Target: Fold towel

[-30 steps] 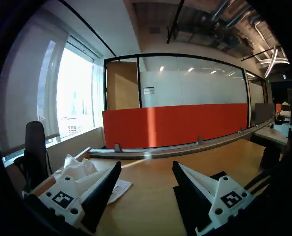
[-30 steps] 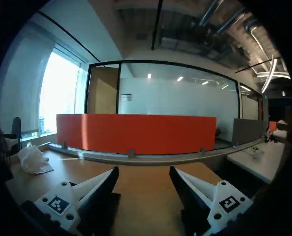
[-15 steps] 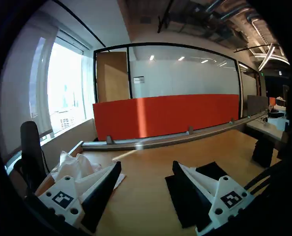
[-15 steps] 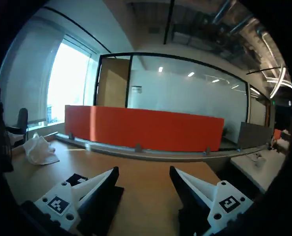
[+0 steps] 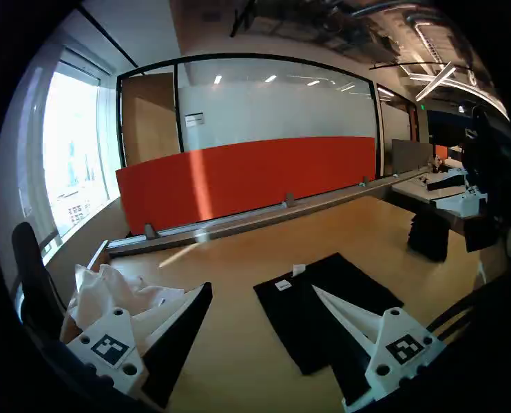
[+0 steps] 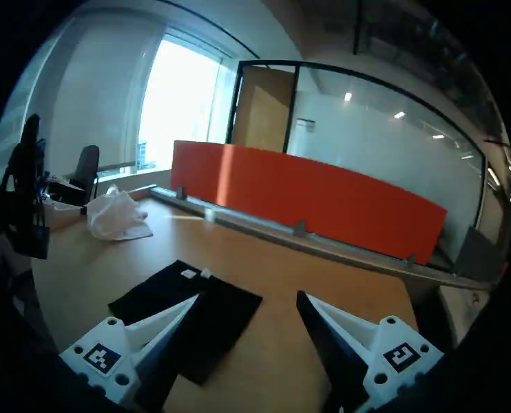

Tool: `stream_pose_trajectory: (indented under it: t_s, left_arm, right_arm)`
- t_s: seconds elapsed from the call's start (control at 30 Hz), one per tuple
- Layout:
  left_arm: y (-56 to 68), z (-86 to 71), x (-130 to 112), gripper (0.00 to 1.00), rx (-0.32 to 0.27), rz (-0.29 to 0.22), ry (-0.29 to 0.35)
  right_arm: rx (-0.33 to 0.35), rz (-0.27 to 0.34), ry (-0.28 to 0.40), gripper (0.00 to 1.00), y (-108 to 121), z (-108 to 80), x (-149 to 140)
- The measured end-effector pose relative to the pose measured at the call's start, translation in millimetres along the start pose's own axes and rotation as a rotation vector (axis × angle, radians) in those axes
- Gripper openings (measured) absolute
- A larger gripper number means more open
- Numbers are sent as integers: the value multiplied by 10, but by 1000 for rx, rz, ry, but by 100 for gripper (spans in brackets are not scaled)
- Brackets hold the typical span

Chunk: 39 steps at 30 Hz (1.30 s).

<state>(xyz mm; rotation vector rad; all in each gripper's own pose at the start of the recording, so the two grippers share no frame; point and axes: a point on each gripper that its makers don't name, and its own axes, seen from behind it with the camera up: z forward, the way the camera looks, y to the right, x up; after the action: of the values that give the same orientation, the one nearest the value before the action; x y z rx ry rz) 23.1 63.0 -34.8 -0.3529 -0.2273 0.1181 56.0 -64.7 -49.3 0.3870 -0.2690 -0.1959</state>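
A black towel [image 5: 324, 303] with small white tags lies flat on the wooden table [image 5: 255, 255]. In the left gripper view it sits just ahead of my left gripper [image 5: 259, 306], under the right finger [image 5: 352, 330]. That gripper is open and holds nothing. In the right gripper view the towel [image 6: 193, 306] lies ahead and to the left, partly behind the left finger [image 6: 152, 330]. My right gripper [image 6: 252, 313] is open too, above the table with nothing between its fingers.
A crumpled white cloth or bag [image 5: 107, 296] rests at the table's left end, also seen as a white heap [image 6: 118, 215]. An orange divider [image 5: 255, 172] on a metal rail bounds the far edge. An office chair [image 6: 87, 165] stands by the window. Dark objects [image 5: 431, 234] sit at the right.
Both views have tipped downward and drawn back over the table, so the black towel has come into sight. Both grippers stay open.
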Motion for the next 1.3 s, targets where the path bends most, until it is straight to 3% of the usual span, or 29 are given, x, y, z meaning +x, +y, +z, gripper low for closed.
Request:
stream_pose_trajectory:
  t_s: [0.27,0.47,0.97,1.3]
  left_arm:
    - [214,75,-224,97,-81,21,-50]
    - [330,158,-444,96,-104,36,-85]
    - [592,414,-1125,97,-170,64,-199]
    - [771,504,-1550,97,-224,102,-285]
  right_arm:
    - [68,-49,-58,100,-132,103,-176]
    - [103,-66,-114,100,-232,201,-465]
    - [163,-64,-229,100,-459,477,-1210]
    - [223,-77,-319,100,-661,629,-1691]
